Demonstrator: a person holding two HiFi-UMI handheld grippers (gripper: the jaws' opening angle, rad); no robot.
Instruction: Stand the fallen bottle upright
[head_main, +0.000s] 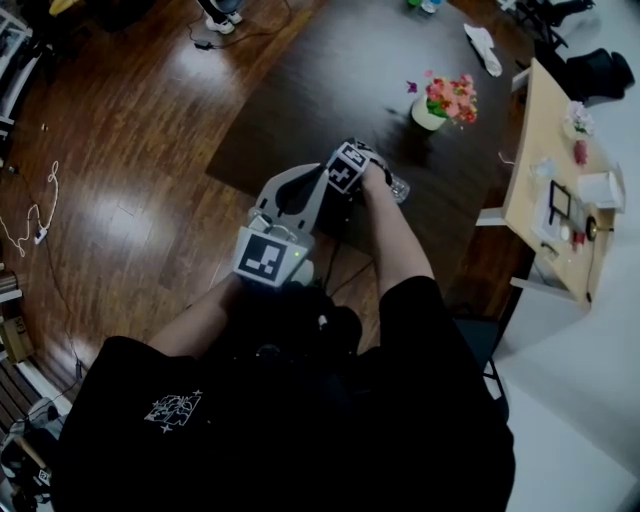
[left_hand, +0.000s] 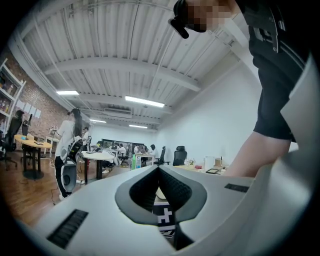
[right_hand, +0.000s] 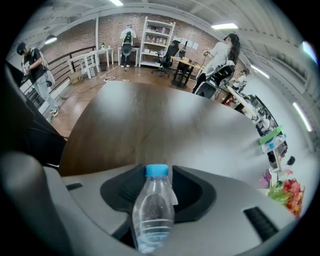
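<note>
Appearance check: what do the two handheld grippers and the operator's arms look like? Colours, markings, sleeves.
The left gripper and right gripper have light grey moulded shells with black ribbed pads. Each carries a cube with black-and-white square markers. The person wears a black short-sleeved T-shirt with a small white print.

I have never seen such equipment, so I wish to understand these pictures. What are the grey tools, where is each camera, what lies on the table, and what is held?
No robot: a person holds a grey two-jaw gripper in each hand. One picture comes from a head camera looking down; the others from a camera on each gripper. The left gripper is shut and empty. The right gripper stands open around a clear plastic bottle with a blue cap, on the dark brown table; nothing seems gripped yet. A white pot of pink flowers stands there.
</note>
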